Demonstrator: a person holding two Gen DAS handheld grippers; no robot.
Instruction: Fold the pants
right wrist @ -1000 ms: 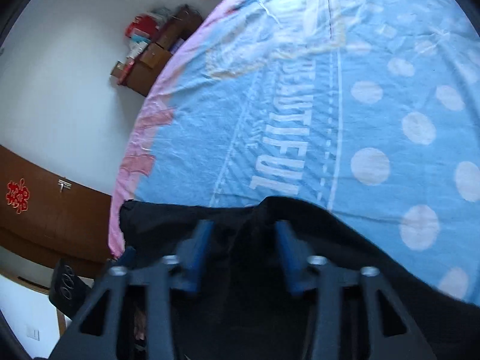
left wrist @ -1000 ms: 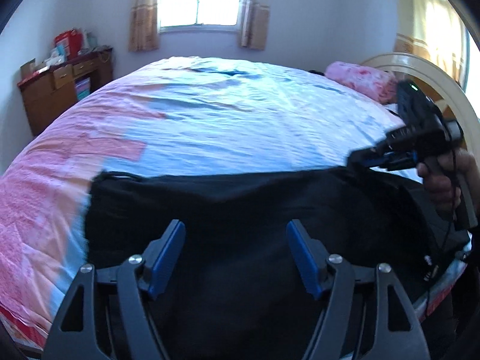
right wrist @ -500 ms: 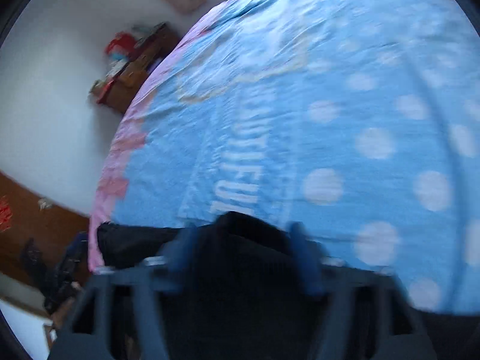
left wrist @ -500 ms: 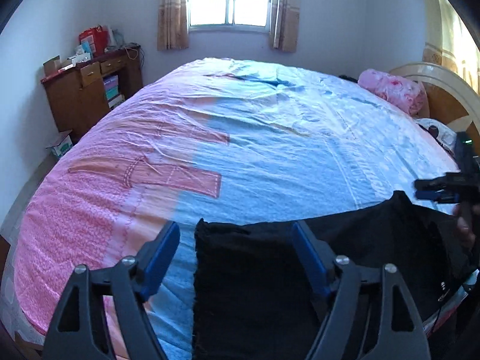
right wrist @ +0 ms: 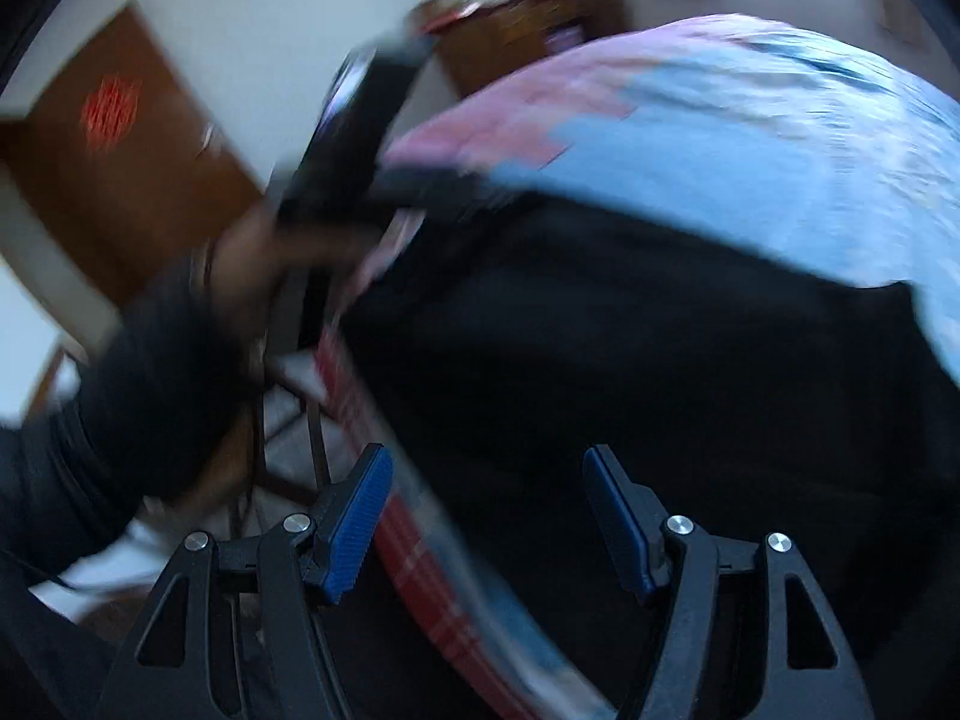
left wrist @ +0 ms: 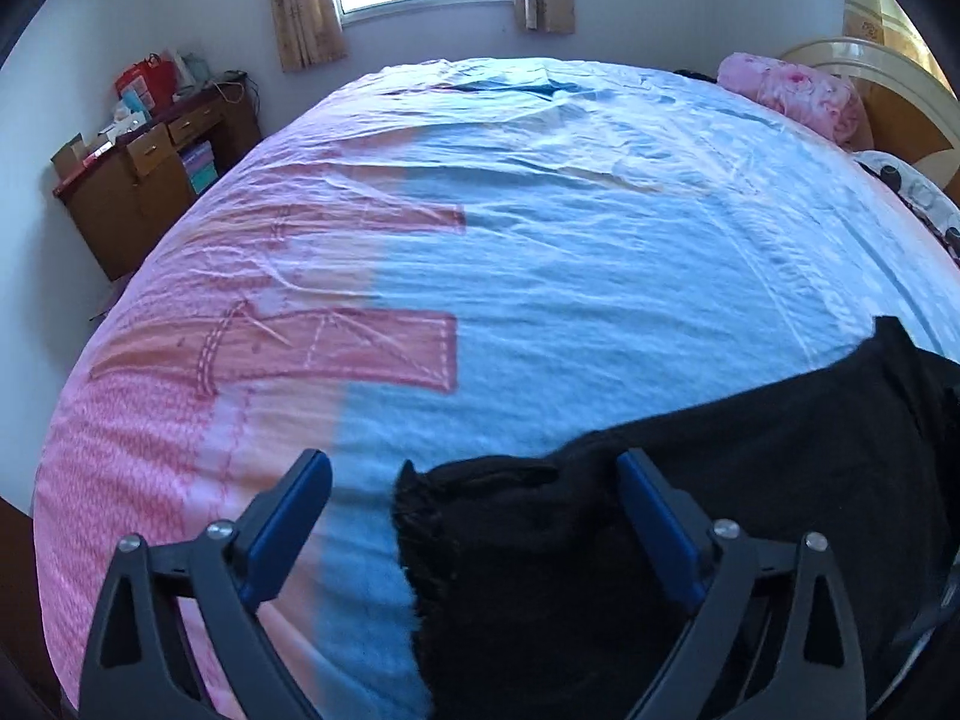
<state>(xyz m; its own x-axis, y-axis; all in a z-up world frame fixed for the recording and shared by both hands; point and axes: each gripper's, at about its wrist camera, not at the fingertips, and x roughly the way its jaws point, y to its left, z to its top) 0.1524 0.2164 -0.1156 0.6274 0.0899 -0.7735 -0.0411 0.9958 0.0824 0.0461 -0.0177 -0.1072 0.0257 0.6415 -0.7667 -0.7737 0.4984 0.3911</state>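
Note:
The black pants [left wrist: 690,510] lie along the near edge of the bed, one end bunched between my left fingers' line of sight. My left gripper [left wrist: 474,516] is open and empty, hovering above that end of the pants. In the blurred right wrist view the pants [right wrist: 630,330] spread over the bed edge. My right gripper [right wrist: 486,510] is open and empty, above the bed's edge. The other hand with the left gripper body [right wrist: 354,138] shows at the upper left there.
The bed [left wrist: 540,240] has a pink and blue cover. A pink pillow [left wrist: 792,93] and headboard are at the far right. A wooden desk [left wrist: 150,162] with clutter stands at the left wall. A brown door [right wrist: 120,168] is behind the bed edge.
My right gripper has let go of the pants, opened and swung back and left toward the bed edge. My left gripper has shifted left, so the pants end now sits to its right.

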